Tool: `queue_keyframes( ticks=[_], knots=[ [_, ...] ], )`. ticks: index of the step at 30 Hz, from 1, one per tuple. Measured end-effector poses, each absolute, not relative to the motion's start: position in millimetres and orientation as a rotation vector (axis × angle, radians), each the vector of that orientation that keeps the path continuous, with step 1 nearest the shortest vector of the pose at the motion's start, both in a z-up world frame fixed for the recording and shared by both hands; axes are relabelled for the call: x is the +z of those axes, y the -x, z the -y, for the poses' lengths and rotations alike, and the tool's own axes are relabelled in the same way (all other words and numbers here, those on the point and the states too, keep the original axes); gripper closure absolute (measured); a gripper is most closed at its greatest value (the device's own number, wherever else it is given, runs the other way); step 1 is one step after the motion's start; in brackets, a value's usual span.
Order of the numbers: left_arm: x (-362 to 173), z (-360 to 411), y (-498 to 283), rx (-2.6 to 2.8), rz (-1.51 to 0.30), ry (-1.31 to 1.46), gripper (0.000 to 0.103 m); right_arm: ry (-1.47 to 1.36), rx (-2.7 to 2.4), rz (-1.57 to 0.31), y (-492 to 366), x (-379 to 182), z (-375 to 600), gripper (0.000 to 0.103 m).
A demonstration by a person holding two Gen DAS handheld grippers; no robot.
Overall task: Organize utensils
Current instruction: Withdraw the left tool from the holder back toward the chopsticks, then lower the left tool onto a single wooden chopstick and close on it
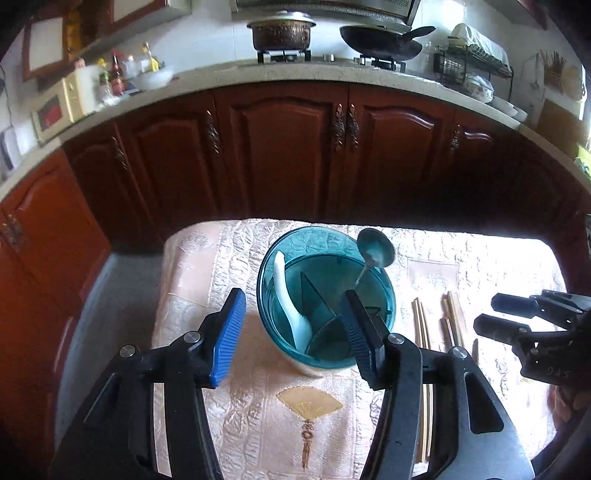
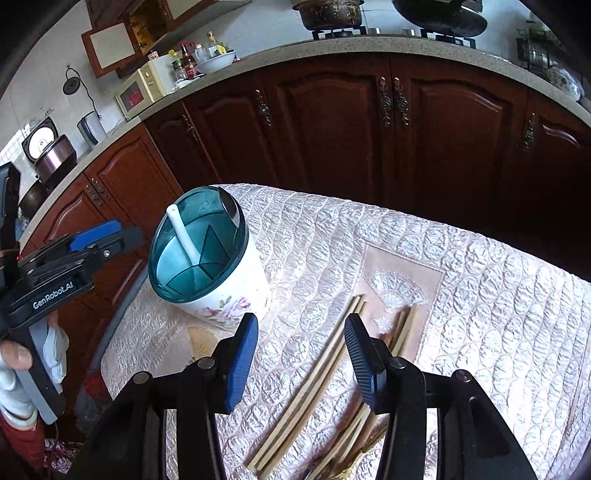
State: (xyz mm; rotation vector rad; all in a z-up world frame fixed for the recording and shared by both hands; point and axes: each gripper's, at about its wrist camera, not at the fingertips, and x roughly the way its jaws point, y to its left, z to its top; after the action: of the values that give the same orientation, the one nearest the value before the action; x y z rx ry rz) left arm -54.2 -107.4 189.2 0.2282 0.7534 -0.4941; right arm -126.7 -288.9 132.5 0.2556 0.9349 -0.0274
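A utensil holder [image 1: 327, 295] with a teal divided insert and white floral body [image 2: 221, 295] stands on the quilted table. A white spoon [image 1: 286, 295] [image 2: 183, 236] and a metal spoon [image 1: 375, 249] [image 2: 229, 208] stand in it. Several wooden chopsticks [image 1: 436, 321] [image 2: 325, 365] lie on the cloth to its right. My left gripper [image 1: 295, 328] is open and empty just above the holder's near rim. My right gripper [image 2: 301, 354] is open and empty above the chopsticks; it also shows in the left wrist view [image 1: 502, 314].
The table wears a pale pink quilted cloth [image 2: 480, 295] with a fan motif [image 1: 310, 406]. Dark wooden cabinets [image 1: 288, 147] and a counter with a stove, a pot [image 1: 282, 31] and a wok [image 1: 380, 40] stand behind. Table edges are near on the left.
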Motion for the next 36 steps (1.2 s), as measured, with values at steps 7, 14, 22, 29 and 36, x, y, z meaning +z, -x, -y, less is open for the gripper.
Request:
queue_keyframes(
  ticks=[7,14,22,29,36],
  knots=[
    [192,125,94,-0.494,-0.721,-0.241,0.05,-0.298,-0.116,-0.931,158,131,307,0.056],
    [188,150,127,-0.532,-0.725,-0.255,0.05,-0.305,-0.21,-0.918,195,136,328,0.046],
    [170,162,145,-0.585,-0.792,-0.224,0.05,-0.286,-0.295,-0.937,238,123,343,0.044],
    [137,163,143,-0.594,-0.883,-0.201,0.05,-0.357,-0.363,-1.014,255,83,367,0.044],
    [96,171,140,-0.604,-0.972,-0.21,0.05,-0.449,-0.329,-1.049,246,55,375,0.032]
  ],
)
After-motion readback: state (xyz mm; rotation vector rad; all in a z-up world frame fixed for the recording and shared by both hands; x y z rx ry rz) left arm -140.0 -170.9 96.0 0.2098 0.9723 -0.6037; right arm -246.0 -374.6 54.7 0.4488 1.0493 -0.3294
